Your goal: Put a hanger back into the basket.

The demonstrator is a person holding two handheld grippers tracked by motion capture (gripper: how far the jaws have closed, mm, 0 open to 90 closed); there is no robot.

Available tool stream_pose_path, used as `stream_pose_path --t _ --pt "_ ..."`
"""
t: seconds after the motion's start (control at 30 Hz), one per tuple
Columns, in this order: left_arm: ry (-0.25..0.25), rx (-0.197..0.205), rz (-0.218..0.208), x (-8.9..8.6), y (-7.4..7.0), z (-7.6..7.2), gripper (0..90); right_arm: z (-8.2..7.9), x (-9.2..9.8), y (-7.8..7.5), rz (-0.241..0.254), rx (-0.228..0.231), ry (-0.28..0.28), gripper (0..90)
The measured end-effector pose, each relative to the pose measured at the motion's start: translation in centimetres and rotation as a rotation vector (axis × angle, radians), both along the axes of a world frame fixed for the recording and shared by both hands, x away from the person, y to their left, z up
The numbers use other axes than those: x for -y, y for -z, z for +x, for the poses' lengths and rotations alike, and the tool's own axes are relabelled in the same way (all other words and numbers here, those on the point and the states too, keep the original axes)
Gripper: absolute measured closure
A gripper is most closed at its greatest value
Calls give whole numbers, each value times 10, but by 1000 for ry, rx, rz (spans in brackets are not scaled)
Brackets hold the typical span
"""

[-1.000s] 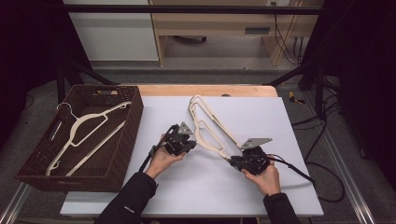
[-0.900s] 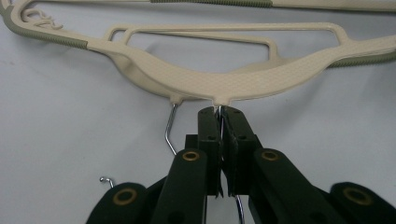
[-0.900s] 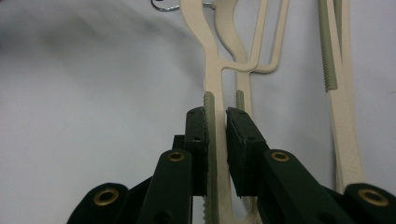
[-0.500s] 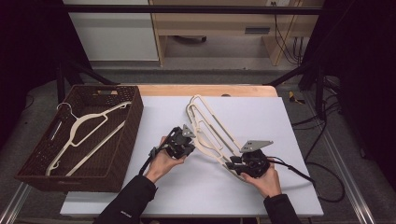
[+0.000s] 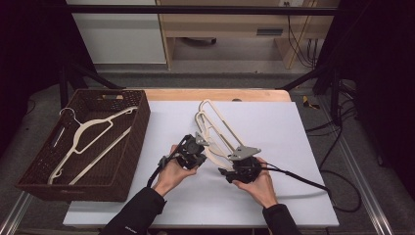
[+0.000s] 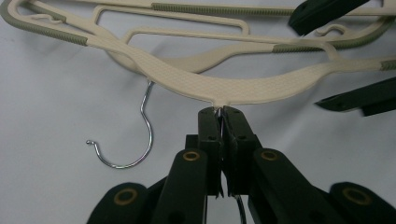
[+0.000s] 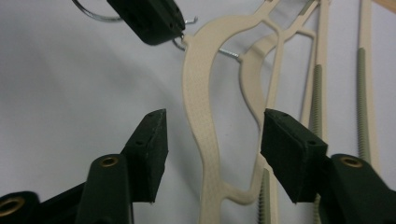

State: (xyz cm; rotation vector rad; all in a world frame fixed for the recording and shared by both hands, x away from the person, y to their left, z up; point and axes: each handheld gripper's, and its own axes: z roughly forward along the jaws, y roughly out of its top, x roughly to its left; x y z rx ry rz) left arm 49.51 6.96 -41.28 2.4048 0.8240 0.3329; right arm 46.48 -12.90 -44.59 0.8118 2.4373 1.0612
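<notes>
Two cream hangers (image 5: 218, 127) lie overlapped on the white table (image 5: 293, 147), hooks toward the person. My left gripper (image 5: 203, 147) is shut on the neck of the top hanger (image 6: 224, 86), where its wire hook meets the plastic. The other hanger's metal hook (image 6: 144, 135) lies free on the table to its left. My right gripper (image 7: 217, 149) has just been opening; its jaws now stand apart on either side of the top hanger's shoulder (image 7: 201, 130) without touching it. From above, the right gripper (image 5: 230, 164) sits just right of the left one.
A dark wicker basket (image 5: 142, 122) stands at the table's left and holds another cream hanger (image 5: 93, 137). The right gripper's cable (image 5: 313, 183) trails off to the right across the table. A wooden strip (image 5: 220, 94) runs along the far edge.
The right gripper's jaws have opened off the hanger, and that hand has slid left toward the left gripper. The left hand has shifted slightly right and up with the hanger's neck.
</notes>
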Motion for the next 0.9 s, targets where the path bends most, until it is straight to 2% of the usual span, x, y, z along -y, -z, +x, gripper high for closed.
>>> stream_pose_path --t 0.07,0.17,0.27,0.37,0.4,0.43,0.47,0.5,0.53,0.57,0.67,0.77,0.83,0.9 --pt "1 -2 -3 1 -1 -1 869 2 -3 6 -23 0 -10 483" --pt "1 -8 -4 2 0 -2 868 2 -6 13 -78 7 -9 623" --pt "-4 -5 -16 2 1 -2 867 1 -7 13 -87 -3 -41 759" --pt "2 -12 -30 2 0 -2 858 0 -6 13 -100 4 -53 771" --pt "19 1 -44 0 -2 -2 851 -1 -6 12 -100 5 -60 775" --pt "26 9 -79 -1 -4 -3 829 -1 -6 12 -100 7 -55 778" --pt "34 6 -92 -3 -7 -4 788 -1 -4 11 -110 16 -58 782" --pt "43 0 -147 -6 -12 -5 751 -2 -4 10 -105 18 -54 785" --pt "49 13 -199 -8 -16 -6 711 -2 -3 9 -103 23 -49 787" --pt "61 30 -230 -11 -21 -8 665 -2 -2 7 -103 31 -51 789" --pt "46 105 -289 -20 -37 -13 531 -3 1 4 -113 44 -49 794" --pt "30 171 -338 -34 -53 -18 408 -5 5 -1 -130 60 -44 801" --pt "29 214 -363 -44 -62 -22 351 -5 9 -5 -124 68 -36 807" --pt "25 243 -382 -55 -70 -26 290 -6 13 -11 -129 83 -25 813"
